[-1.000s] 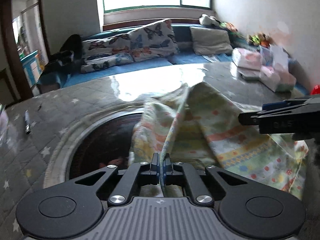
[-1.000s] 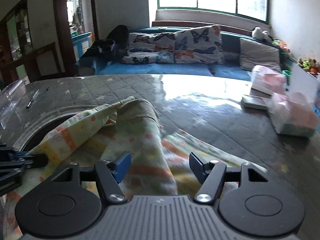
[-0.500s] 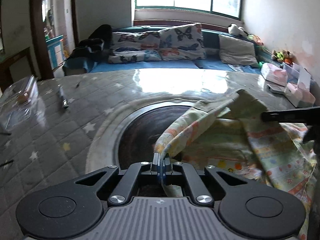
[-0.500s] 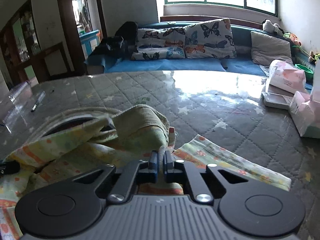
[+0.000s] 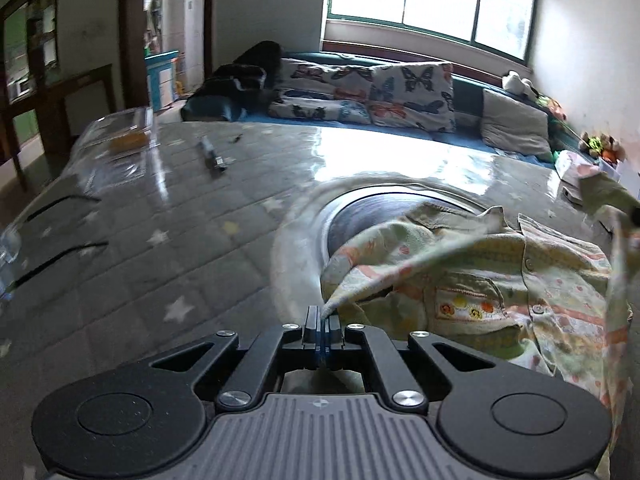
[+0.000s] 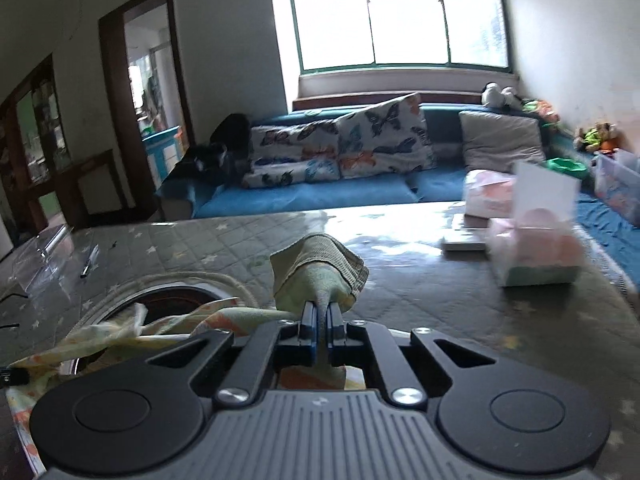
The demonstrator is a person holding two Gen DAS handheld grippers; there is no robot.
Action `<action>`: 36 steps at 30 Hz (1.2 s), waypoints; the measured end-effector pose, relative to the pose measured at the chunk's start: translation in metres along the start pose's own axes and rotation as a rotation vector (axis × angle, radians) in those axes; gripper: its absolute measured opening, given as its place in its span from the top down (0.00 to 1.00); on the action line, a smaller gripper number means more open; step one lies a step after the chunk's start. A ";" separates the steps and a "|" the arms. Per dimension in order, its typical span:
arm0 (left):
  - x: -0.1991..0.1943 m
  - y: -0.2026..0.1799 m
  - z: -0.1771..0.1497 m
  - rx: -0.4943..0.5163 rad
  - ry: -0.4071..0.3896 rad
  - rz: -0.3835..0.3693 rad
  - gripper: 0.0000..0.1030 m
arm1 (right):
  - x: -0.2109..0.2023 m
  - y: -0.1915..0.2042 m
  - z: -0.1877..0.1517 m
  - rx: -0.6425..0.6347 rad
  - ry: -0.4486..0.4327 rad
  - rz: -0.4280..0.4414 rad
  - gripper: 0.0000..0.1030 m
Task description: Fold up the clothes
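On the left wrist view, the child's shirt [image 5: 480,292] spreads to the right of and ahead of the left gripper [image 5: 322,326], partly over the dark round opening [image 5: 372,216] in the quilted star-pattern table cover [image 5: 160,216]. One pale edge of the shirt runs from its heap down to the fingertips. The shirt shows a small chest pocket [image 5: 466,306] with coloured dots and two buttons along the front. Compared with half a second ago, the shirt is more opened, so the pocket and buttons are now visible, and the view has turned left, so more of the table cover and a clear plastic box [image 5: 120,140] appear. The left jaws are pressed together and they pinch the shirt edge between the blue pads. At the far right, a ribbed cuff [image 5: 604,192] of the shirt is raised; the right gripper there is only a dark blur.

On the right wrist view, the ribbed cuff [image 6: 320,268] stands just ahead of and above the right gripper [image 6: 321,316], and the rest of the shirt [image 6: 120,336] hangs to the left, toward the round opening [image 6: 172,300]. Half a second ago the cloth was lying low on the table cover; now the cuff is lifted, and the camera sees more of the blue sofa [image 6: 312,196] and the window [image 6: 400,12]. The right jaws are closed tight on the green cloth just below the cuff. Pink packages [image 6: 536,252] stand on the table cover to the right, well apart from the shirt.
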State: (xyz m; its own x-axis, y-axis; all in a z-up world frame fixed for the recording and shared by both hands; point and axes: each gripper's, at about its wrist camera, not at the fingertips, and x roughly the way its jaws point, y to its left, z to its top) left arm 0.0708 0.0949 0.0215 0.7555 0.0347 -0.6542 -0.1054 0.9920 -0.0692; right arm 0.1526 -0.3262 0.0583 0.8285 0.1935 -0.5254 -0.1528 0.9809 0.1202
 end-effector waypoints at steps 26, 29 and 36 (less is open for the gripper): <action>-0.052 0.021 -0.055 0.013 0.092 0.022 0.91 | -0.113 -0.106 -0.112 0.196 0.072 -0.299 0.78; -0.058 0.021 -0.052 0.017 0.078 0.020 0.86 | -0.112 -0.103 -0.102 0.180 0.056 -0.285 0.74; -0.070 0.022 -0.050 0.029 0.050 0.025 0.62 | -0.069 -0.090 -0.085 0.141 0.092 -0.223 0.72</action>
State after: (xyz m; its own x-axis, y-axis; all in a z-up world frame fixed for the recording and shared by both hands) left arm -0.0168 0.1086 0.0283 0.7195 0.0538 -0.6924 -0.1045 0.9940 -0.0313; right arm 0.0632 -0.4263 0.0123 0.7801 -0.0195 -0.6254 0.1095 0.9884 0.1057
